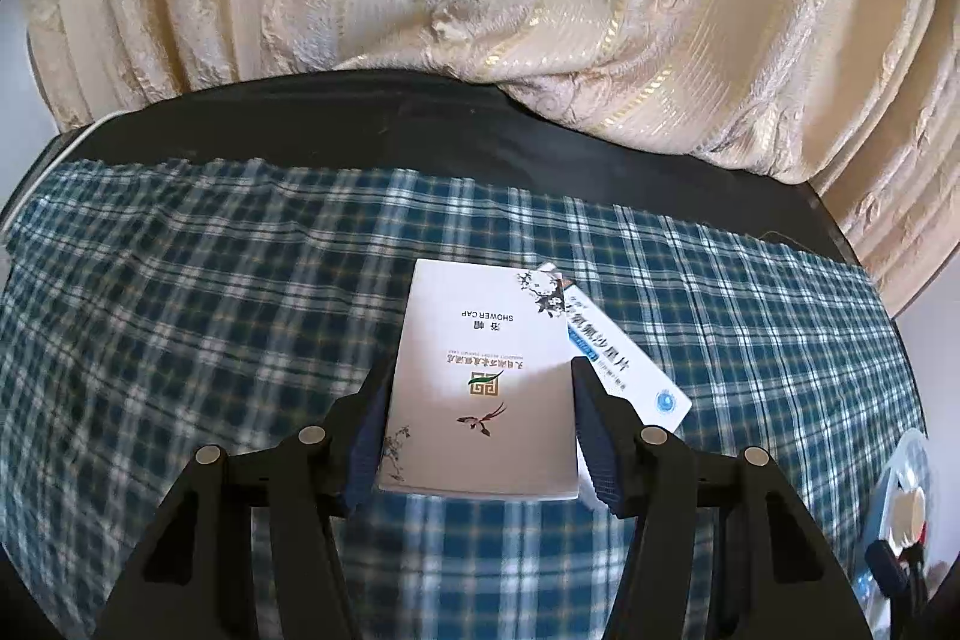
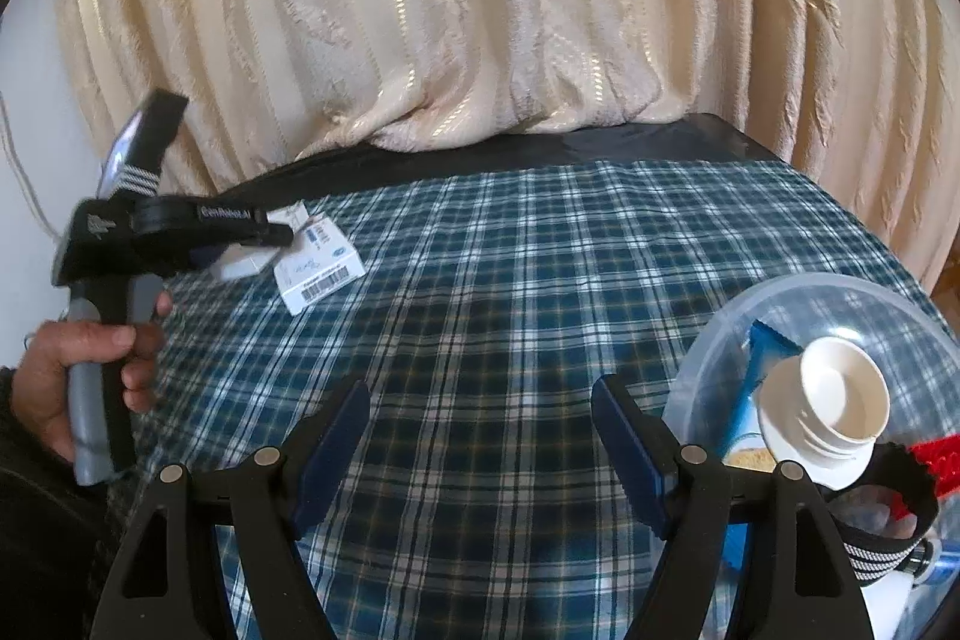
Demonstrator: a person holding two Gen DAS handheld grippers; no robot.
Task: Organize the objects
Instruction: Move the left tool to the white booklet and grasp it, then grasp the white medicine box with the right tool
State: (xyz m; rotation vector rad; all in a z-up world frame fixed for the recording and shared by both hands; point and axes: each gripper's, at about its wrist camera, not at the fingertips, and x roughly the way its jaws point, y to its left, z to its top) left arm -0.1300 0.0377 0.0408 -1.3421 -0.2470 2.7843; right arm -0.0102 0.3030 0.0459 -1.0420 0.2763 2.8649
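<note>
My left gripper [image 1: 477, 394] is shut on a white shower cap box [image 1: 480, 376], its blue pads pressed against both long sides, just above the plaid cloth. A white and blue medicine box [image 1: 624, 358] lies beside it on the right, partly under it. In the right wrist view the left gripper [image 2: 264, 238] holds the shower cap box [image 2: 240, 265] at far left, next to the medicine box [image 2: 318, 271]. My right gripper [image 2: 480, 412] is open and empty over the cloth.
A clear plastic tub [image 2: 780, 304] at the right holds a white cap-shaped item [image 2: 822, 400], a blue packet [image 2: 762, 358] and a black and red strap [image 2: 900, 466]. A cream curtain [image 2: 480, 10] hangs behind the black table edge [image 2: 630, 139].
</note>
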